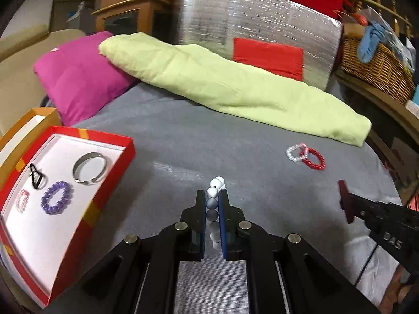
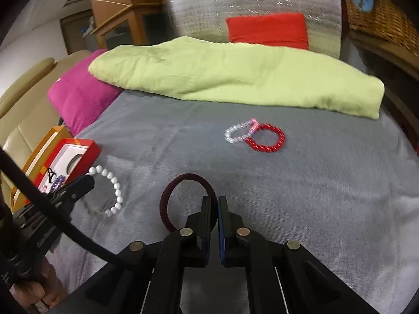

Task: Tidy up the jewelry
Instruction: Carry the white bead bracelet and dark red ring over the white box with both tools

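- Pinching a white pearl bracelet (image 1: pixel 214 204) between its blue pads, the left gripper (image 1: pixel 212 196) holds it above the grey blanket (image 1: pixel 183 144), beads strung out along the gap between the fingers
- Right gripper (image 2: pixel 213 204) clamped tight on a dark maroon hair tie (image 2: pixel 183 183), whose loop curls out to the left of the fingertips
- From the right wrist camera, the pearl bracelet dangles in an arc off the left gripper's tip
- Off to the left, the red box (image 1: pixel 104 191) lies open with its white lining up; inside are a silver cuff bangle (image 1: pixel 89 167), a purple bead bracelet (image 1: pixel 57 197), a pale pink bracelet (image 1: pixel 21 200) and a small black clip (image 1: pixel 35 176)
- Farther out on the blanket, a red bead bracelet (image 2: pixel 267 138) touches a clear and pink bracelet (image 2: pixel 239 132), well apart from the box
- Beyond them, a lime green folded cloth (image 2: pixel 235 78) and a magenta cushion (image 2: pixel 81 94)
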The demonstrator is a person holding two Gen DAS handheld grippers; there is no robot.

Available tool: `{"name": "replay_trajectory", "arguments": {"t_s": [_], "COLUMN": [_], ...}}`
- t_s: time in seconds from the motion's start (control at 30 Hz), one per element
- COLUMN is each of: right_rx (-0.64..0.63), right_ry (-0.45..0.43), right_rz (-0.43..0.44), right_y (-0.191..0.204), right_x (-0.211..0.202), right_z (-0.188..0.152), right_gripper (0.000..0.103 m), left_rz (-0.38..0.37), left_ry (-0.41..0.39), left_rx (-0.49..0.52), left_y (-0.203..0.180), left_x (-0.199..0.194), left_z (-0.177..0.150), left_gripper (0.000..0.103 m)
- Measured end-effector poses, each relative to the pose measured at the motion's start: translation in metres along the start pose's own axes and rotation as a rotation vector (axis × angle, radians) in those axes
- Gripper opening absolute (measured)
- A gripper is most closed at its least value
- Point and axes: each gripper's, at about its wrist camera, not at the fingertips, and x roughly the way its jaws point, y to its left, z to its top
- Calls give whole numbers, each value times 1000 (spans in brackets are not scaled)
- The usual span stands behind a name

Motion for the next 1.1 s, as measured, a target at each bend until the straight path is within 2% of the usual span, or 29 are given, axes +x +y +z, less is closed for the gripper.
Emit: {"name": "replay_trajectory", "arguments": {"t_s": [0.37,0.67,1.1], "right_rx": [-27,-56,-13], "right_ry": [-11,25,-5], "right_rz": [-26,-44,-55], "right_y": [18,38,33], "right_x": [-13,-9,-26], "right_z": [5,-14,-15], "right_gripper": [5,5,5], "left_rz": [32,49,120], "left_ry": [-29,-53,-99], "left_rx": [-37,-59,-44], "left_y": [14,27,42], "left_x": [-11,-29,-53], "left_z": [3,6,5], "left_gripper": [10,10,10]}}
